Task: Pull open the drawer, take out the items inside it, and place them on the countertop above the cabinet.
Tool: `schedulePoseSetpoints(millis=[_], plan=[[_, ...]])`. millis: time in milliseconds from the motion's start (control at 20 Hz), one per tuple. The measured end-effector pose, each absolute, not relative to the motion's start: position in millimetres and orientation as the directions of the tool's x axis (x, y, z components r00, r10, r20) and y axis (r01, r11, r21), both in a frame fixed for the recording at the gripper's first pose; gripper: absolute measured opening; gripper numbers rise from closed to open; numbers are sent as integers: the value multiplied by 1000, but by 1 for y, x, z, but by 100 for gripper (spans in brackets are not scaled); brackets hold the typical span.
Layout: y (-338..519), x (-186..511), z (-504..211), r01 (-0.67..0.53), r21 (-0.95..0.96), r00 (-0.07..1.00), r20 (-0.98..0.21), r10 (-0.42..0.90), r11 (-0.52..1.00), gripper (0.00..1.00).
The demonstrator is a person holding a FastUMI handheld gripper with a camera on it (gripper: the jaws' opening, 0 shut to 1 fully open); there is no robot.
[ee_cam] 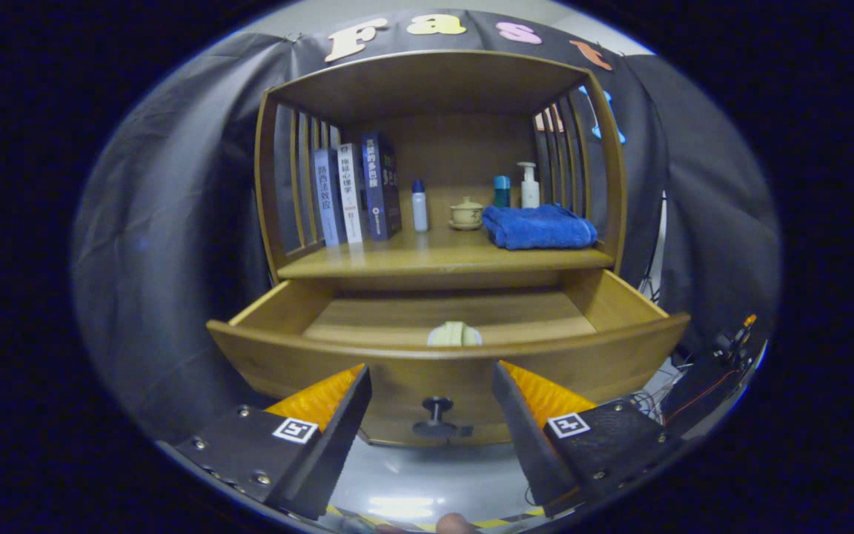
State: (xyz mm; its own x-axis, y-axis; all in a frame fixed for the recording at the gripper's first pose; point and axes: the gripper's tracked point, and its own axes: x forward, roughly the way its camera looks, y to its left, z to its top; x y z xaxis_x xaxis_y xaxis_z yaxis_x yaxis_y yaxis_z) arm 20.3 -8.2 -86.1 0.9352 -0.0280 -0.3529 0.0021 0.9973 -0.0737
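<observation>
Both tool point(431, 374) fingers apart, level w/ knob point(437, 417) of open drawer point(448, 356), gripping nothing.

Cabinet point(434, 81) and its pulled-out drawer point(442, 363): wood, smooth, satin sheen, with a dark matt knob point(436, 406). On the countertop point(427, 256): towel point(538, 226) of nappy cloth, glossy-covered books point(356, 194), a glazed ceramic cup point(465, 213). Gripper point(431, 382) fingers spread apart, ribbed pads point(316, 400), holding nothing; floor point(397, 486) glossy.

The open wooden drawer's point(448, 356) front panel hides most of a pale rounded item point(454, 334) inside, so its kind can't be told. The gripper point(431, 386) fingers stand apart, their rear ends cut off. Book spines point(356, 193) read too small.
</observation>
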Motion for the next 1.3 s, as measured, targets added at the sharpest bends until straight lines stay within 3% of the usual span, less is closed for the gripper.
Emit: schedulePoseSetpoints(millis=[100,400,500,600,800,900,1000,1100,1300], plan=[[-11,40,-67,12,-70,925,-379,-38,997,97],[-27,102,-98,82,-36,768,-634,-87,996,97],[-36,116,-122,119,-57,701,-702,-124,991,91],[-40,121,-144,126,-82,636,-758,-144,989,75],[-38,125,-183,123,-83,526,-840,-136,989,59],[-37,133,-181,146,-82,525,-838,-148,986,44],[-37,138,-183,144,-67,515,-847,-132,987,43],[-28,136,-182,115,-23,509,-857,-78,993,21],[-8,131,-181,-8,22,556,-831,22,1000,12]])
